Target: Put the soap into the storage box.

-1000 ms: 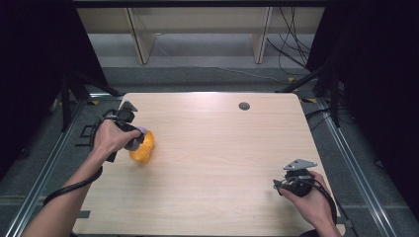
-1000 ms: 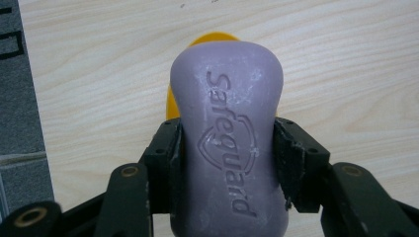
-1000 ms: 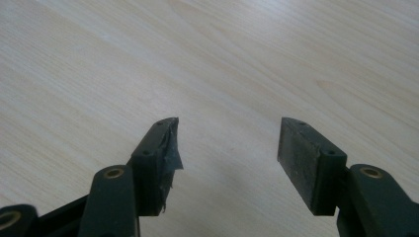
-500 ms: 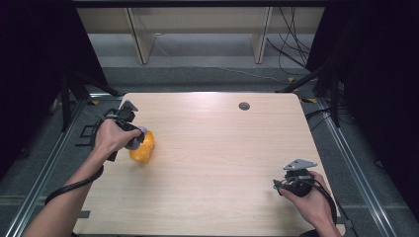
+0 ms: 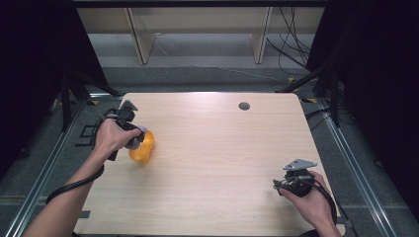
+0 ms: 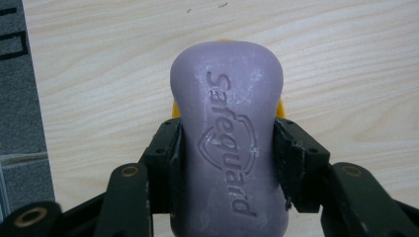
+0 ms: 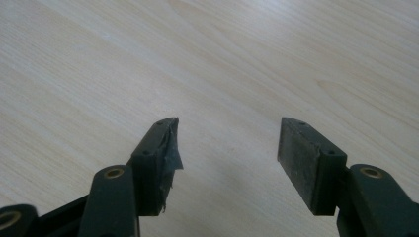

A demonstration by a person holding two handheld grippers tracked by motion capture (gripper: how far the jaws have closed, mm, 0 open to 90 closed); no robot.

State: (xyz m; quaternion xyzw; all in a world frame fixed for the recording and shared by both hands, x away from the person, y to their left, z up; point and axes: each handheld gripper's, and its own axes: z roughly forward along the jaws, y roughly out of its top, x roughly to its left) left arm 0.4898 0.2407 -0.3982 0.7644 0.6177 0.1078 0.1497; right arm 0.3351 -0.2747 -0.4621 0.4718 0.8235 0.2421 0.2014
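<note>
A purple bar of soap (image 6: 228, 148) stamped "Safeguard" sits clamped between the jaws of my left gripper (image 6: 226, 148), which is shut on it. Under the soap a yellow-orange object (image 5: 142, 148) rests on the table; only slivers of it (image 6: 174, 109) peek out beside the bar. In the high view the left gripper (image 5: 133, 139) is at the table's left side, over that yellow object, with the soap (image 5: 136, 142) just showing at the hand. My right gripper (image 7: 228, 143) stands open over bare wood near the front right corner (image 5: 277, 184), nothing between its jaws.
The light wooden table (image 5: 222, 148) has a round cable hole (image 5: 244, 105) near its far edge. Its left edge and grey floor (image 6: 20, 123) lie close to the left gripper. Cables and shelf legs stand beyond the table.
</note>
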